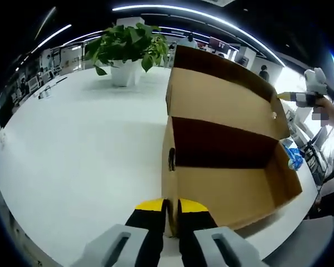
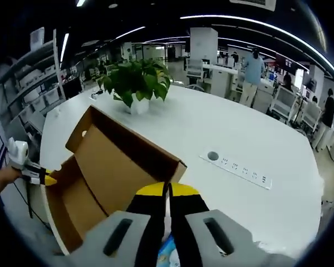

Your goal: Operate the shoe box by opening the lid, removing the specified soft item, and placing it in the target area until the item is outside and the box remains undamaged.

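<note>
each gripper has two grey moulded jaw bodies with slotted recesses, black inner fingers and yellow caps at the tips. this goes for the left gripper (image 1: pixel 171 208) and the right gripper (image 2: pixel 167 192) alike. seen from across, each shows a white-grey body and a yellow tip.

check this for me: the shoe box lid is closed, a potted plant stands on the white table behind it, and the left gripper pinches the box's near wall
One thing is wrong: the lid is open, folded back behind the shoe box, as the left gripper view shows. The rest holds: the potted plant stands on the white table behind it, and the left gripper pinches the box's near wall.
</note>
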